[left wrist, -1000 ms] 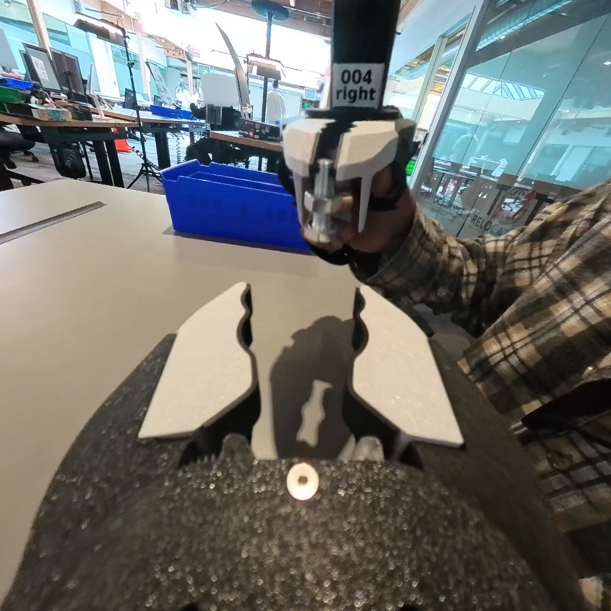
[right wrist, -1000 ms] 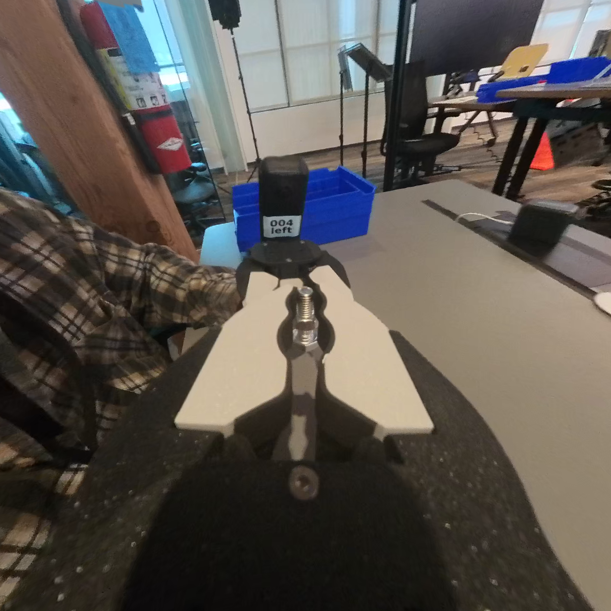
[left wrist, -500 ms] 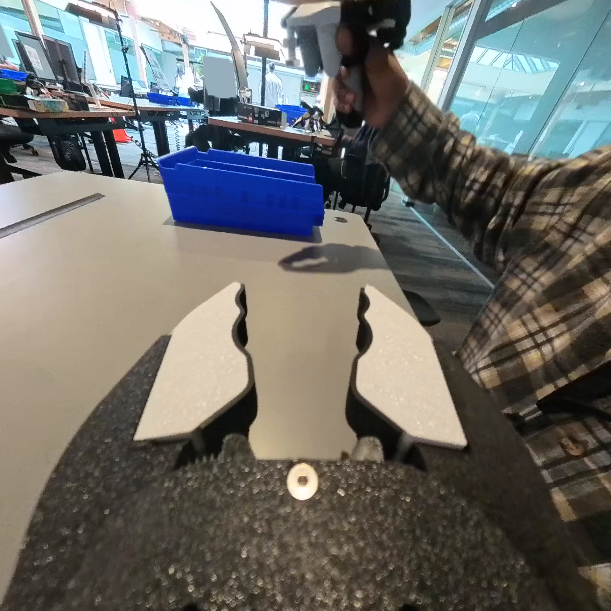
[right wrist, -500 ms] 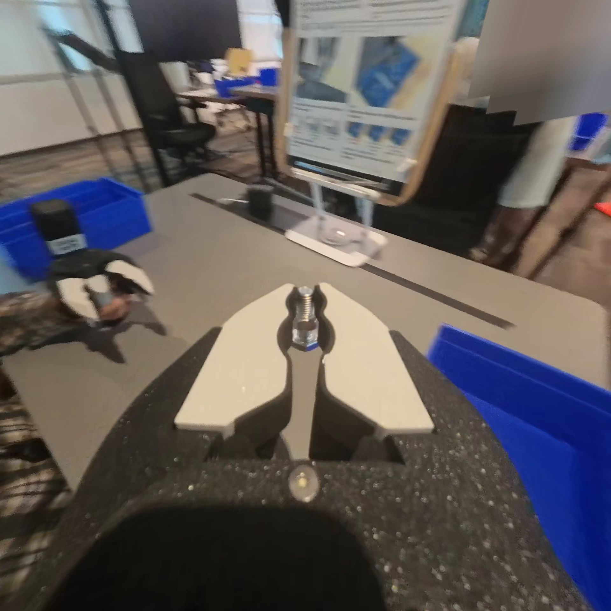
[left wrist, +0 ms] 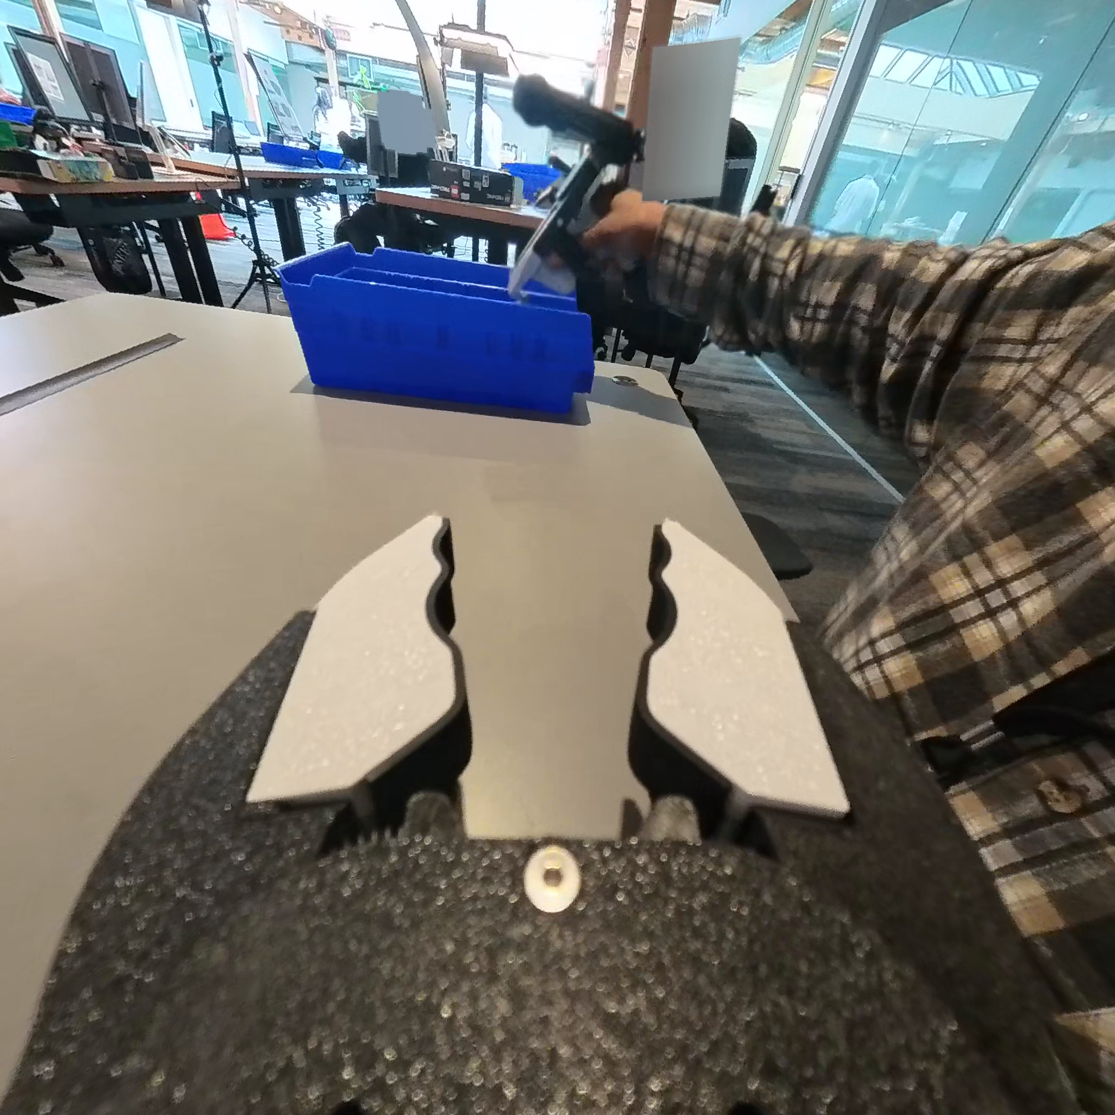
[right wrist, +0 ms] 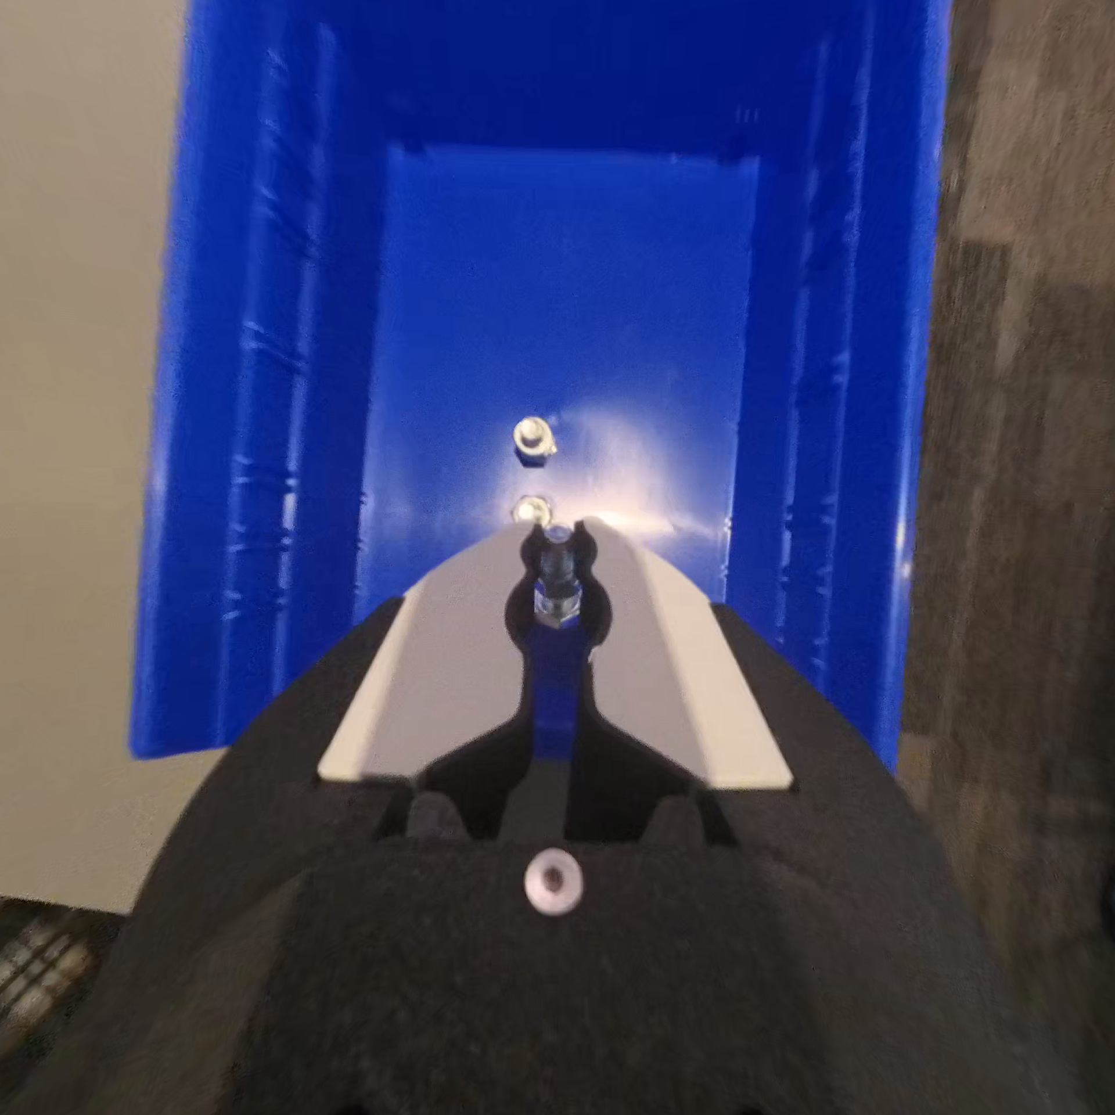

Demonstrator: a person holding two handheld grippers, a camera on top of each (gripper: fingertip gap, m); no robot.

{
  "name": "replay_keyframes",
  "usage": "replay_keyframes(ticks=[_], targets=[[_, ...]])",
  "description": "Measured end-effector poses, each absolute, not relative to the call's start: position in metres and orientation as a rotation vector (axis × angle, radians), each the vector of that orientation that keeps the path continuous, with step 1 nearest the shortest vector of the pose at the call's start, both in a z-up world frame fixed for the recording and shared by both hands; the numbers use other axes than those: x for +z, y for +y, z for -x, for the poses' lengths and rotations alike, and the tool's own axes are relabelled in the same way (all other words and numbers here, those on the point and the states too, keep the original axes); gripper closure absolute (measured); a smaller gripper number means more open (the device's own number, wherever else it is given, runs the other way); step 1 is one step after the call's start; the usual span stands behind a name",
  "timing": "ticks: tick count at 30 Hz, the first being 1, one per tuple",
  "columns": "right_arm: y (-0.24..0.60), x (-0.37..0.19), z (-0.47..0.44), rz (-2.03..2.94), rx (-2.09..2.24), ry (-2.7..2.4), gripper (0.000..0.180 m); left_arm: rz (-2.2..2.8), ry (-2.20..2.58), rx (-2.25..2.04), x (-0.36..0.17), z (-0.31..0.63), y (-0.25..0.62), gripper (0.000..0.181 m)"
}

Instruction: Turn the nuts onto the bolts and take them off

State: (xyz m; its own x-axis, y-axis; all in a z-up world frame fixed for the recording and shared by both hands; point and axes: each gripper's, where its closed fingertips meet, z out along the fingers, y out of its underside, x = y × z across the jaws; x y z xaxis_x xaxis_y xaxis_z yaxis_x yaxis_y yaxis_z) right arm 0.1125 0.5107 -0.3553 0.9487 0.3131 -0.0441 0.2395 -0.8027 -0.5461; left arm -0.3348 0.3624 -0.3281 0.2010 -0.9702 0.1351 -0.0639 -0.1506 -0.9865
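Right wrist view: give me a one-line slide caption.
Right gripper, fingers shut on a bolt with nut, pointing down into the blue bin above two loose fasteners.

the left wrist view sits low over the grey tabletop (left wrist: 181, 513), looking forward along its own spread fingers (left wrist: 368, 682) and nearly level across the surface toward the blue bin (left wrist: 440, 338) at the far edge, with the room's desks and glass walls behind. the bin is well away from this camera. the right wrist view looks steeply down along its own fingers (right wrist: 434, 676) into that same blue bin (right wrist: 561, 301), close above it, so the bin's walls and floor fill most of the frame, with a strip of tabletop at left and floor at right. both views share the bin; the left view also catches the right gripper (left wrist: 531, 283) tilted over the bin's rim.
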Motion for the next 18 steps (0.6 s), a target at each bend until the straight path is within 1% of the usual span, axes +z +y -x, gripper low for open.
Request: replay_keyframes(ticks=[6,9,12,15,18], targets=[[0.51,-0.401,-0.123,2.683,0.146,-0.341,0.169,1.457,1.053,-1.12,-0.327,0.335,0.362,0.119],[0.516,-0.396,-0.126,2.632,0.149,-0.303,0.154,1.455,1.048,-1.124,-0.326,0.336,0.362,0.119],[0.528,-0.348,-0.115,2.42,0.209,-0.303,0.144,1.454,1.039,-1.129,-0.326,0.337,0.363,0.119],[0.532,-0.265,-0.084,2.077,0.269,-0.373,0.133,1.456,1.038,-1.128,-0.327,0.337,0.364,0.119],[0.519,-0.189,-0.033,1.732,0.286,-0.499,0.114,1.454,1.041,-1.117,-0.327,0.337,0.364,0.119]])
